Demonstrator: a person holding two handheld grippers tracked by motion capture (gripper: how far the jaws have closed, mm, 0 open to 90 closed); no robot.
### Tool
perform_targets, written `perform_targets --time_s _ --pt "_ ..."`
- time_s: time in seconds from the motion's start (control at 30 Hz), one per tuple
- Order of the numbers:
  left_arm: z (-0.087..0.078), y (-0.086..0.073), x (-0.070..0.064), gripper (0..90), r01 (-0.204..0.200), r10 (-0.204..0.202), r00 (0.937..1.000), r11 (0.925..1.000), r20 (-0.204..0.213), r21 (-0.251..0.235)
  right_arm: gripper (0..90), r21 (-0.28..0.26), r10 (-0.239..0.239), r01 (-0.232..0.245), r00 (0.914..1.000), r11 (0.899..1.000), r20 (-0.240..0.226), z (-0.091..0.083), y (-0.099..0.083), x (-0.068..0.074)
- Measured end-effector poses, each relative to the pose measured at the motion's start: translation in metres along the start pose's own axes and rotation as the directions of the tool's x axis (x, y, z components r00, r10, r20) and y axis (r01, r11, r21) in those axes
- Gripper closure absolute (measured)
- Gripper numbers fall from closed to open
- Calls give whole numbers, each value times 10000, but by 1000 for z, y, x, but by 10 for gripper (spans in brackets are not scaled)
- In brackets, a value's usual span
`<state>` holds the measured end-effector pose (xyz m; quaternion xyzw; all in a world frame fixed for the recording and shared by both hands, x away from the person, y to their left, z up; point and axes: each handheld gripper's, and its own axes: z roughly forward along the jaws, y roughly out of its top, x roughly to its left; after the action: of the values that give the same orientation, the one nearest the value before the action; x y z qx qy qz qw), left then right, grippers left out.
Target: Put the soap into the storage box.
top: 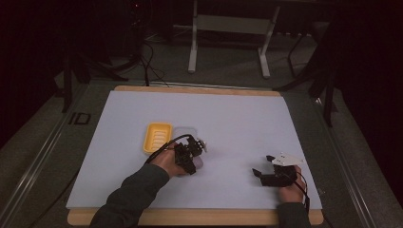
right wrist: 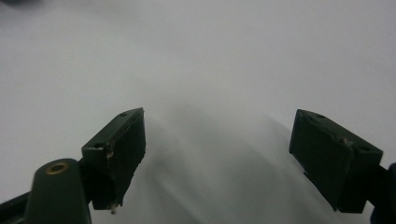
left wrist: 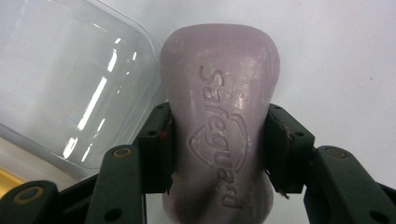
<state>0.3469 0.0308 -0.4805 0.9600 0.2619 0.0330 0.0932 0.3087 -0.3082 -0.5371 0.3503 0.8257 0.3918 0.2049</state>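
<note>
One soap bar point(left wrist: 219, 135) is sitting between the jaws of the left gripper point(top: 190, 154), one yellow tray point(top: 157, 137) is lying at its 10 o'clock, and one clear lid point(left wrist: 65, 84) is lying just beside the tray, at the gripper's 12 o'clock. Two grippers are showing in all, the right gripper point(top: 266, 167) resting at 3 o'clock from the left; one white sheet point(top: 247, 118) is covering one table point(top: 199, 89)

Pale lilac soap bar point(left wrist: 219, 116), waisted shape w/ "Safeguard" and a shield stamped on its top face, is pinched at its narrow middle between the left gripper point(left wrist: 217, 149) pads (jaws on both long sides). It's flat-side up over the white mat, just beside the clear lid point(left wrist: 70, 84).
</note>
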Motion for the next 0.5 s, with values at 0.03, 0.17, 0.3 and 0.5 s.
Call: perform_targets --time_s 0.03,0.17,0.3,0.5 --pt "-1 0 1 500 6 -6 10000 10000 9 -23 182 -3 5 -5 10000 10000 -2 0 0 0" --pt "-5 -2 3 500 105 -105 9999 9999 -12 -132 182 -10 8 -8 10000 10000 -7 0 0 0" --pt "-9 -3 6 500 153 -153 9999 9996 -12 -216 182 -22 10 -10 10000 10000 -10 0 0 0" --pt "-16 -4 9 500 210 -212 9998 9991 -47 -359 182 -21 0 0 10000 10000 -6 0 0 0"
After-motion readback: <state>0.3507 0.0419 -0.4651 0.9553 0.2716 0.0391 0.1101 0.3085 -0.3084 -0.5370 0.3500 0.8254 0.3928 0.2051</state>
